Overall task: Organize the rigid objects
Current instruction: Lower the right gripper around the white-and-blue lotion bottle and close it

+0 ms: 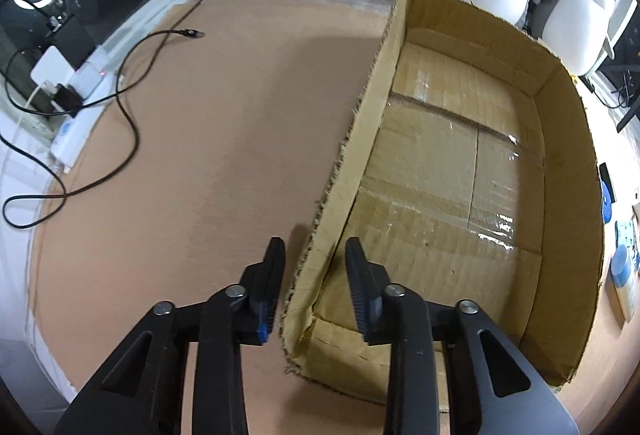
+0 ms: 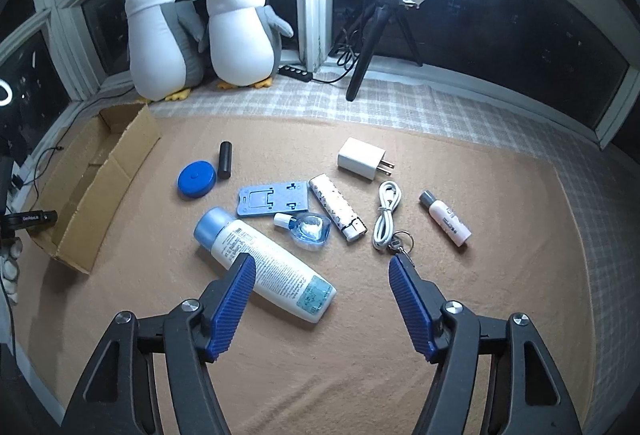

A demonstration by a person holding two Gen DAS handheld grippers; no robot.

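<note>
In the left wrist view, my left gripper (image 1: pixel 315 249) is open and straddles the near left wall of an empty cardboard box (image 1: pixel 556 163). In the right wrist view, my right gripper (image 2: pixel 322 263) is open and empty, just above a white bottle with a blue cap (image 2: pixel 268 263). Beyond it lie a blue round lid (image 2: pixel 195 179), a black cylinder (image 2: pixel 225 159), a blue plastic stand (image 2: pixel 273 199), a small clear blue bottle (image 2: pixel 308 229), a patterned lighter (image 2: pixel 338 207), a white charger plug (image 2: pixel 362 159), a coiled white cable (image 2: pixel 385 215), keys (image 2: pixel 400 241) and a small white tube (image 2: pixel 445 217). The box (image 2: pixel 96 187) stands at the left.
Two plush penguins (image 2: pixel 200 31) sit by the window at the back left. A ring light on a tripod (image 2: pixel 380 31) stands at the back. In the left wrist view, a black cable (image 1: pixel 120 115) and a power strip (image 1: pixel 76 83) lie at the left edge of the tan mat.
</note>
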